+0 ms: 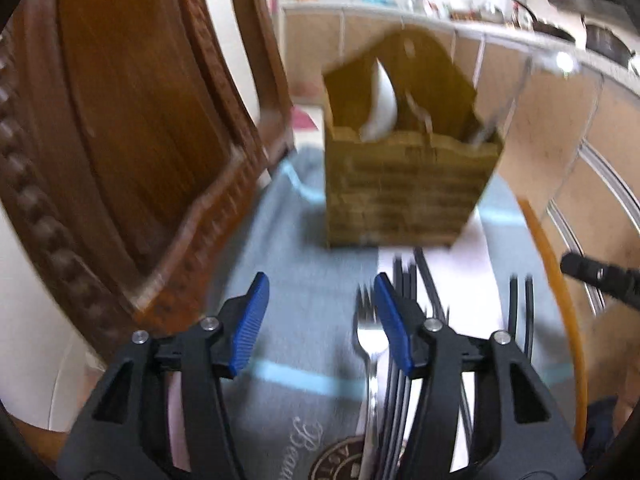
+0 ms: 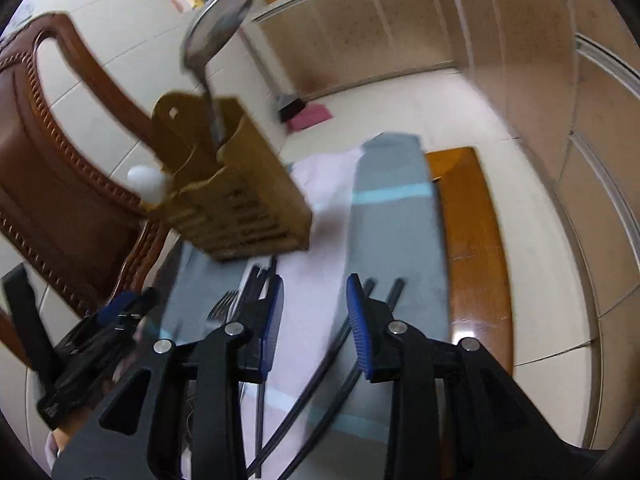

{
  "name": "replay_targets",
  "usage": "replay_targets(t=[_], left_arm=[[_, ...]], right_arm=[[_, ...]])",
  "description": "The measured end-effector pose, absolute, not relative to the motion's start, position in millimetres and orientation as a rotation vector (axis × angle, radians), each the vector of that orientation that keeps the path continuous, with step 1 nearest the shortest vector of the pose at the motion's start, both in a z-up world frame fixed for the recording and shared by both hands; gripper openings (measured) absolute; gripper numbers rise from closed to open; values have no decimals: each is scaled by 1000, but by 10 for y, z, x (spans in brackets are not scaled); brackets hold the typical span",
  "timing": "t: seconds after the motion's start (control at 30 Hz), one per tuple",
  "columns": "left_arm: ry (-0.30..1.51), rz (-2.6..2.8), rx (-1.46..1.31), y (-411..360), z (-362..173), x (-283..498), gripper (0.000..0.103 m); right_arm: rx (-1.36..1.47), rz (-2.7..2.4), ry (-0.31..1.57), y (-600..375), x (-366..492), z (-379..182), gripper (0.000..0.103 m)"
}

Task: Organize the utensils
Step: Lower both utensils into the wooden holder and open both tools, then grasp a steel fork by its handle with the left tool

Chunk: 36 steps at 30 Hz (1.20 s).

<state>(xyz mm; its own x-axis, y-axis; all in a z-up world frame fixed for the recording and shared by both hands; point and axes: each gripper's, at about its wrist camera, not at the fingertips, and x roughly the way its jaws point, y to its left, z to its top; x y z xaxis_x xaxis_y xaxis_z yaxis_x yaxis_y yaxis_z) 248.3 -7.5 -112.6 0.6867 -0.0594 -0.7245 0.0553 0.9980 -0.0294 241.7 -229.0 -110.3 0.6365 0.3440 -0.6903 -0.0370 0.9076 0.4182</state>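
Both views are showing soft, even indoor daylight, moderately bright, with no hard shadows falling. Motion blur is smearing the utensil holder (image 1: pixel 404 184) and the carved chair (image 1: pixel 120 152) in the left view; the ladle (image 2: pixel 216 36) is streaking in the right view. A glare spot is flaring on the counter (image 1: pixel 565 61). Fisheye distortion is bending cabinet lines at the edges, and dark vignetting is framing every corner.

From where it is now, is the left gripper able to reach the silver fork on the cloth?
Probably yes. The left gripper is open and empty, and the silver fork lies uncovered on the grey cloth just inside its right finger. The black chopsticks lie close beside it, so they might get pinched too.
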Motion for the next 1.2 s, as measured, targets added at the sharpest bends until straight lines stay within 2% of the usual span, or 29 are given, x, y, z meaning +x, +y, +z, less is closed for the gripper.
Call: replay_targets(t=[0.07, 0.3, 0.5, 0.57, 0.67, 1.13, 1.17, 1.2], left_arm=[[857, -58, -1, -61, -1224, 2503, 43], [891, -60, 3, 13, -1320, 2335, 45], [925, -67, 3, 23, -1380, 2365, 48], [935, -73, -4, 27, -1400, 2393, 51], [959, -96, -27, 20, -1453, 2469, 52], [1092, -184, -47, -216, -1673, 2899, 52], [1092, -184, -50, -228, -1682, 2913, 50], [1094, -182, -55, -233, -1684, 2926, 41]], right_arm=[[375, 294, 890, -2135, 2464, -1144, 33], [168, 490, 983, -1467, 2759, -1483, 33], [137, 530, 1039, -1328, 2871, -1661, 31], [156, 536, 1049, -1341, 2866, -1677, 13], [170, 528, 1051, -1398, 2864, -1685, 1], [195, 501, 1022, -1557, 2760, -1679, 1], [194, 498, 1022, -1556, 2763, -1687, 1], [196, 498, 1020, -1562, 2757, -1679, 1]])
